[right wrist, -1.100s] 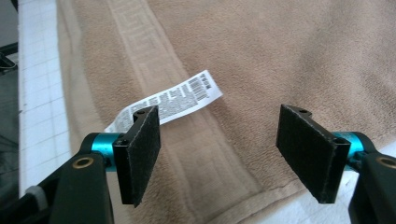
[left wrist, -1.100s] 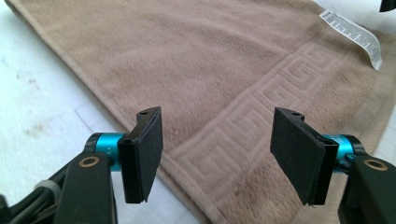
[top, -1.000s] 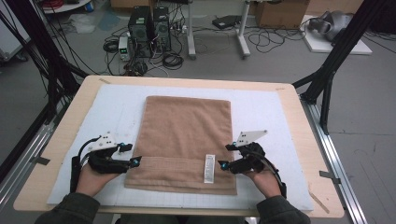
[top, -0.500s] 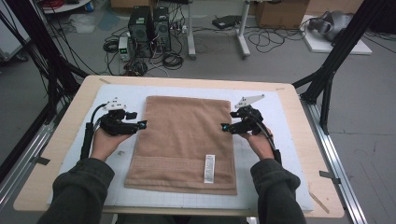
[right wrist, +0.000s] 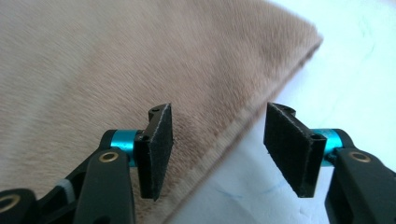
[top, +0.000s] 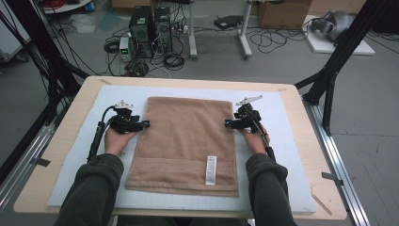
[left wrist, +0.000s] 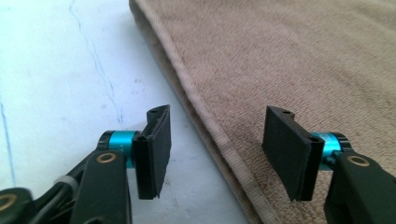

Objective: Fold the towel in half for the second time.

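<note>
On the white-matted surface (top: 70, 183), the brown towel (top: 188, 136) lies flat at mid-frame, its long edges straddled by the left hand-held gripper (top: 146, 124) at centre left and the right hand-held gripper (top: 227, 124) at centre right, jaws spread though just narrowing, pinching nothing.

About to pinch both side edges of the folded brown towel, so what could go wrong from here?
1. The left tool straddles a layered edge of the towel; its jaws, which have just been closing, might catch the top layer alone.
2. The right tool also straddles its edge without pressing; a shallow bite could slip on lifting.
3. The two tools sit at slightly different heights along the towel, so the fold may skew.
</note>
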`<state>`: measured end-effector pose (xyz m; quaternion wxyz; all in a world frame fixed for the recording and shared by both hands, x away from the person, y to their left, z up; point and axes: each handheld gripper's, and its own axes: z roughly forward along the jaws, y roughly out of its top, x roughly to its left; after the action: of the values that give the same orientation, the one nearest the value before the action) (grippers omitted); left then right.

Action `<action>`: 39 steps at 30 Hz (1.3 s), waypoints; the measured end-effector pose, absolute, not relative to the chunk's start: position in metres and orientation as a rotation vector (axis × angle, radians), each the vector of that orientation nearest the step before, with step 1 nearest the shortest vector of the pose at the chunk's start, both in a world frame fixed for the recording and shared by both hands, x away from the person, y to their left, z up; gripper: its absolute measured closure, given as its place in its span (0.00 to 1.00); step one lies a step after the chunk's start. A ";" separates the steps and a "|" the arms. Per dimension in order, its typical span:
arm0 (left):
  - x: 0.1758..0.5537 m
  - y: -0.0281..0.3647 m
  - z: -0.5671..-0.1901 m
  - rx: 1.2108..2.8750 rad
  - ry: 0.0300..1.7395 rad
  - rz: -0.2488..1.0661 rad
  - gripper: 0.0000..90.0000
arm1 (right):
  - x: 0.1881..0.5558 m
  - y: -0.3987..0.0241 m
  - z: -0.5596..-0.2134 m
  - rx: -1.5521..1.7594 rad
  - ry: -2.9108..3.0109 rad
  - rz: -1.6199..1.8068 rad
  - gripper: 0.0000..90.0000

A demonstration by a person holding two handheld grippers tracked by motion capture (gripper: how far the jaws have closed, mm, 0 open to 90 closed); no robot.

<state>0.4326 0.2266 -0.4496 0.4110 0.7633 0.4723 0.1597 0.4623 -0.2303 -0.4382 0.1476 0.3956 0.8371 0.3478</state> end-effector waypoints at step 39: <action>0.362 0.250 -0.404 1.869 0.974 0.268 0.93 | 0.404 -0.237 -0.376 1.018 2.604 1.268 0.91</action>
<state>0.3621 0.2504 -0.4043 0.4868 0.7685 0.4004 0.1101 0.4043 -0.2373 -0.3761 0.0360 0.3313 0.8477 0.4128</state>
